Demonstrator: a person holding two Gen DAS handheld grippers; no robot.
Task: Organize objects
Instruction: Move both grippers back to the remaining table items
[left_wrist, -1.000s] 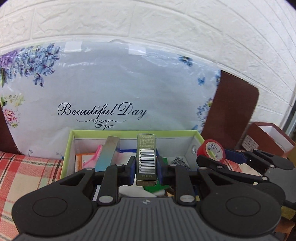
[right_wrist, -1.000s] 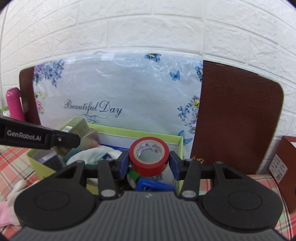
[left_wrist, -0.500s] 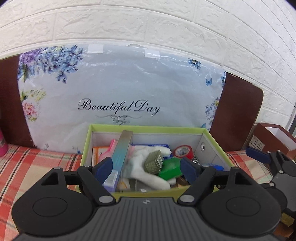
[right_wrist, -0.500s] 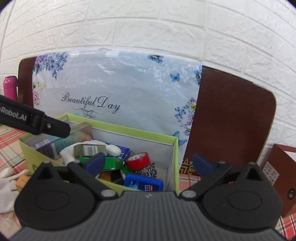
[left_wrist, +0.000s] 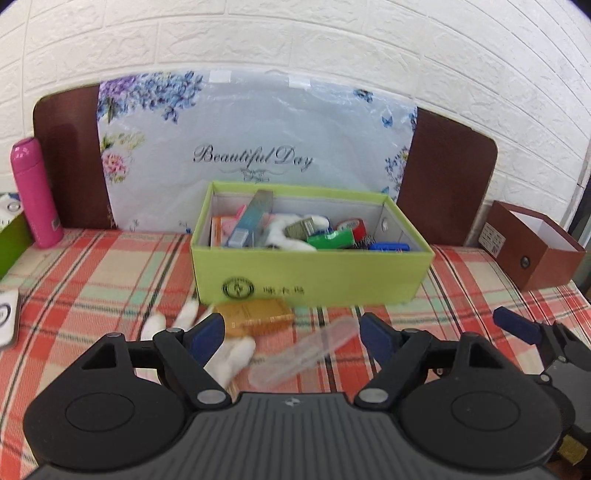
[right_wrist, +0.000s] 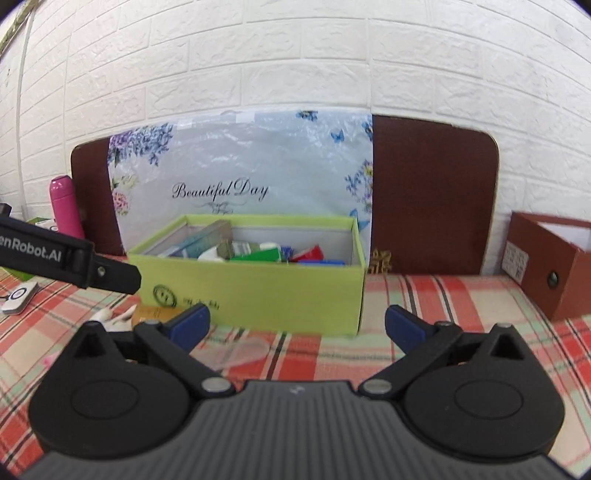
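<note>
A lime green box (left_wrist: 310, 277) (right_wrist: 258, 291) stands on the plaid cloth and holds several items, among them a small olive carton (left_wrist: 301, 229) and a red tape roll (left_wrist: 352, 226). In front of it lie a gold box (left_wrist: 256, 315) (right_wrist: 155, 314), a white glove (left_wrist: 229, 354) and a clear plastic case (left_wrist: 306, 350) (right_wrist: 240, 352). My left gripper (left_wrist: 293, 332) is open and empty, above the glove and the clear case. My right gripper (right_wrist: 297, 323) is open and empty, short of the box's front wall.
A pink bottle (left_wrist: 35, 194) stands at the back left. A brown box (left_wrist: 535, 247) (right_wrist: 554, 266) stands at the right. A floral "Beautiful Day" bag (left_wrist: 255, 147) and a brown board (right_wrist: 432, 199) lean on the white brick wall. A white device (right_wrist: 18, 297) lies at the left.
Both grippers opened: the left let go of the olive carton and the right let go of the red tape roll, both now in the green box. Both grippers drew back.
</note>
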